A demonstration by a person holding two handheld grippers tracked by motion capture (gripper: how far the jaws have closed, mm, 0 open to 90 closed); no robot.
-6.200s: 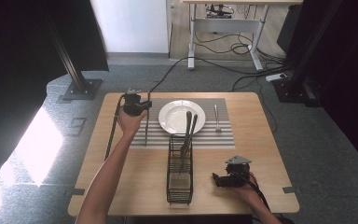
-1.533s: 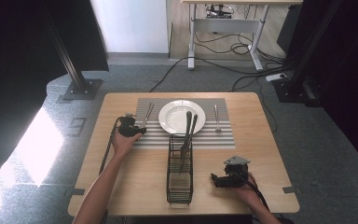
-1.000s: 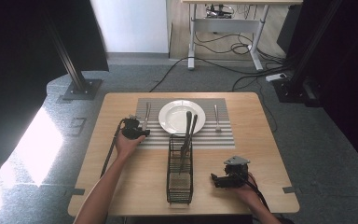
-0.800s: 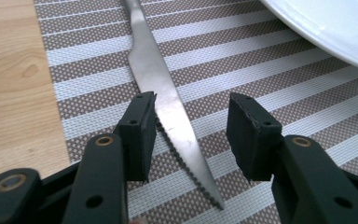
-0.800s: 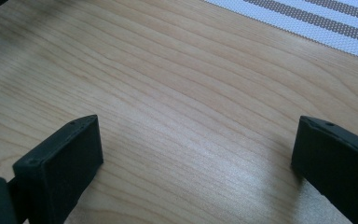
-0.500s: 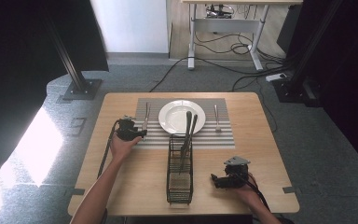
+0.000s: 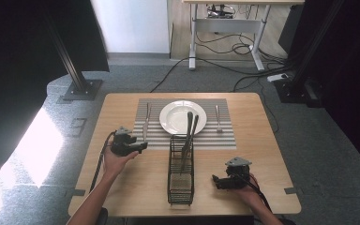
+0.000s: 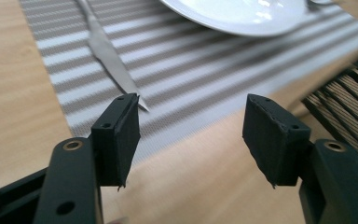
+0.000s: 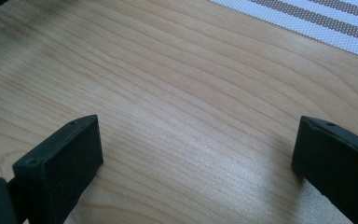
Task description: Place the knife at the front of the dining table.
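Both claws are gaping empty over bare bench (image 7: 122,187), the left claw (image 7: 140,146) sitting nearer the placemat (image 7: 225,136) corner than before, the right claw (image 7: 215,179) unmoved.

Tabletop (image 7: 122,187): light wood grain. Placemat (image 7: 225,136): grey/white stripes. Plate (image 7: 173,117): white. Rack (image 7: 181,180): black wire. Knife (image 8: 107,51): silver. Gripper fingers (image 8: 119,135): matte blk.
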